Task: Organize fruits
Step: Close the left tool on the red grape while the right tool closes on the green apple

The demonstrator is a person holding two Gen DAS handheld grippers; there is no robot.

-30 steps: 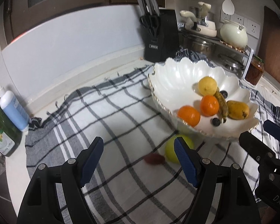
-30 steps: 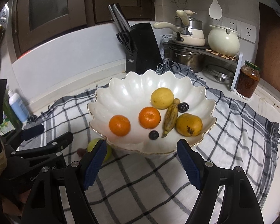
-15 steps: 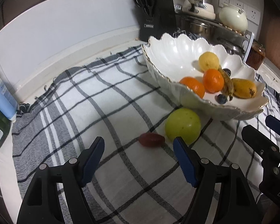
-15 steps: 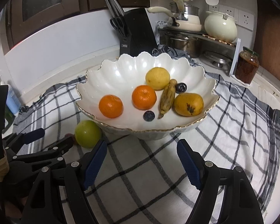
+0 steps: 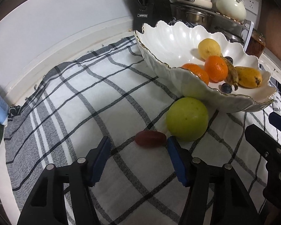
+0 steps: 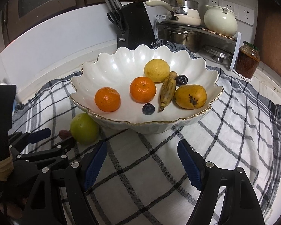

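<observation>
Glossy, pearly ceramic-looking bowl (image 6: 121, 63) with gilt scalloped rim; matt woven checked cloth (image 5: 95, 101); smooth-skinned green apple (image 5: 187, 119); dimpled-peel oranges (image 6: 142, 89); matt black plastic gripper bodies with ribbed blue finger pads (image 6: 189, 166); polished steel pot (image 6: 181, 35).

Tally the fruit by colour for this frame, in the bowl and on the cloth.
Orange: 2
Yellow: 3, lemon, banana, mango
Dark blue-purple: 2
Green: 1, apple
Red: 1, grape
Total: 9
</observation>
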